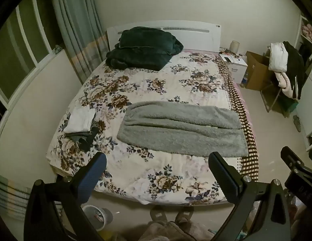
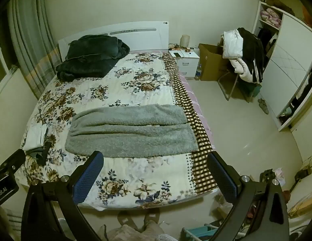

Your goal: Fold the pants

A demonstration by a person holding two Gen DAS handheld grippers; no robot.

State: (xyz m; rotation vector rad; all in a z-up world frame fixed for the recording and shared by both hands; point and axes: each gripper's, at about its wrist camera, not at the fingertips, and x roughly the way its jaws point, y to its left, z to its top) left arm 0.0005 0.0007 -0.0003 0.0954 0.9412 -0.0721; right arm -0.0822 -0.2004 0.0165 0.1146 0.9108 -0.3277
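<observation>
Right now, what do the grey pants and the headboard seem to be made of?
Grey pants: probably fleece or sherpa, since the surface looks thick, fuzzy and matte. Headboard: likely painted or laminated wood, since it is a smooth, rigid white panel; the real material stays unclear.

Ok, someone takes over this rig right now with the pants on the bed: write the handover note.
Left gripper: open, empty, above the foot of the bed.
Right gripper: open, empty, also clear of the cloth.
Grey fleece pants: laid flat across the floral bedspread, legs side by side, cuffs toward the checked edge.
Small stack of folded clothes: near the bed's left edge.
Done: pants look spread out; no fold visible yet.
Left: fold the pants, probably leg over leg first, then end to end.
</observation>
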